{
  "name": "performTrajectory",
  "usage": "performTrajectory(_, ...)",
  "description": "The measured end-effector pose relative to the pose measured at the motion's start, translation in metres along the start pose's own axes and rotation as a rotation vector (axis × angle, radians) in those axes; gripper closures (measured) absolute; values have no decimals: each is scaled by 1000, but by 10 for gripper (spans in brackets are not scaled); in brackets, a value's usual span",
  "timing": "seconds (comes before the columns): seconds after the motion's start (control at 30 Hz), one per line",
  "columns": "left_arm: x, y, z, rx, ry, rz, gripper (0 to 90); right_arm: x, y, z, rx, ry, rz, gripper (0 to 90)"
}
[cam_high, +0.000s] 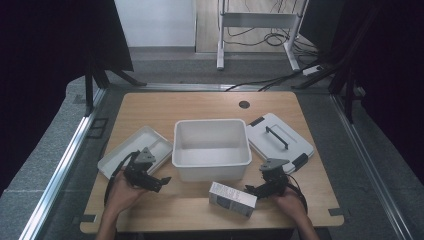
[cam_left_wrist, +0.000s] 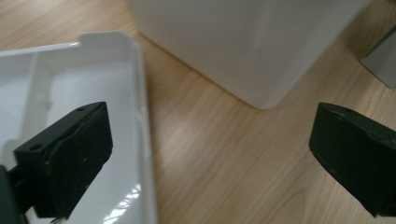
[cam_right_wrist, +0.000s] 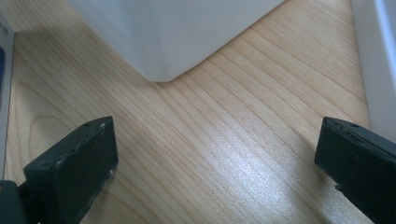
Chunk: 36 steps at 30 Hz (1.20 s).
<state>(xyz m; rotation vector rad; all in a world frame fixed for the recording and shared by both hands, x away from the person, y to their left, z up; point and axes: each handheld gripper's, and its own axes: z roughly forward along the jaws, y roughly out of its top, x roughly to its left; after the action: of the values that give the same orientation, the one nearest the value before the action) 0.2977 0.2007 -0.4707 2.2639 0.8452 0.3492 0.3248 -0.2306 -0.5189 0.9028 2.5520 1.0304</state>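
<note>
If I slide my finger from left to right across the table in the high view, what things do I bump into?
White tray → left gripper → big white bin → right gripper → white lid with the black handle. The small box in front of the bin overlaps it sideways, so I left it out.

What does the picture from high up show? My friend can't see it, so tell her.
A white tub sits mid-table, with a tray left, a lid right and a small box in front. Two hands hold open grippers, left and right.
</note>
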Motion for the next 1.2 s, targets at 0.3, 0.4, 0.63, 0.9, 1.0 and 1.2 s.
performTrajectory(0.3, -27, -10, 35, 26, -35, 30, 0, 0, 0, 0, 0, 0, 0, 0)
performTrajectory(0.4, -30, -13, 43, 41, -35, 35, 0, 0, 0, 0, 1, 0, 0, 0)
performTrajectory(0.63, -30, -18, 51, 31, -66, 11, 0, -1, -1, -13, 13, 4, -5, 0)
performTrajectory(0.9, -31, -18, 51, 34, -66, 8, 0, 8, -10, -35, 76, 24, -49, 33)
performTrajectory(1.0, -31, -18, 51, 34, -66, 8, 0, 13, -13, -43, 89, 45, -54, 33)
performTrajectory(1.2, -31, -18, 51, 34, -63, 2, 0, 30, -14, -55, 122, 76, -92, 51)
